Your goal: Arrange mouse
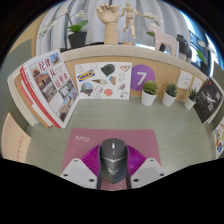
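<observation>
Mouse between the fingers, waiting to be gripped

Mouse [114,158] is sitting on a pink mouse mat [92,146], low in the gripper view, directly between the two fingers of the hand-held gripper [113,172]. The fingers are standing wide, one at each flank of the mouse, and a gap is showing on either side, so nothing is pressing on it; the mouse is resting on the mat by its own weight. The mat is lying on the pale counter [40,140].

Beyond the mat, a low partition is running across the counter, carrying a leaflet [53,84], a card with pictures [104,80] and a purple card marked with a 7 [142,77]. Three small potted plants [170,95] are standing to the right of it, well apart from the mouse.

Judging by this, the step in hand is the approach to the grasp, with the arranging itself not yet begun. The next move is calling for the fingers to close evenly on the mouse's sides, square to its body, so that it is not twisting or squirting forward across the mat.
</observation>
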Demonstrator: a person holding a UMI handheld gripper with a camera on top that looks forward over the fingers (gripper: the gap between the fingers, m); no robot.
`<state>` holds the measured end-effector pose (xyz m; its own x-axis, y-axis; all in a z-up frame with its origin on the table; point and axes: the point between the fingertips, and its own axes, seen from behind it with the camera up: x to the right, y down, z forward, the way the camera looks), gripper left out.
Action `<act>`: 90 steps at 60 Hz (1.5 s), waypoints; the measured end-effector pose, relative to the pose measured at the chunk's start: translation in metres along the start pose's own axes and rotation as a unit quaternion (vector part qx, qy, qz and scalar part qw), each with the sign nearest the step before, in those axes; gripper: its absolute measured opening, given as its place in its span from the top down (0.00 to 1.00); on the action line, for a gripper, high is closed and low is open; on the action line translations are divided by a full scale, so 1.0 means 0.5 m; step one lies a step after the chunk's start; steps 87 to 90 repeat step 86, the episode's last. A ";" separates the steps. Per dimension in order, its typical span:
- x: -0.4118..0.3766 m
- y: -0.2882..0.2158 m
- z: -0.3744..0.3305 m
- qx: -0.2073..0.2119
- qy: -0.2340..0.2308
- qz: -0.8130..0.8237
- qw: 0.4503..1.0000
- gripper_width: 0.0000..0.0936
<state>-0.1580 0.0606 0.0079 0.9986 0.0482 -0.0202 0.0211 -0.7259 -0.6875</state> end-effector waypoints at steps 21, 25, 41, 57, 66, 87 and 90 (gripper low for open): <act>-0.002 0.030 0.027 -0.001 0.003 0.006 1.000 0.47; 0.004 0.038 0.018 -0.014 0.011 0.000 1.000 0.29; -0.010 -0.053 -0.180 0.015 0.026 0.007 1.000 0.09; -0.022 -0.117 -0.459 0.089 0.048 0.020 0.995 0.09; -0.032 -0.087 -0.574 0.104 0.055 0.011 0.993 0.10; -0.030 -0.010 -0.725 0.122 0.077 0.009 0.989 0.10; -0.030 -0.010 -0.725 0.122 0.077 0.009 0.989 0.10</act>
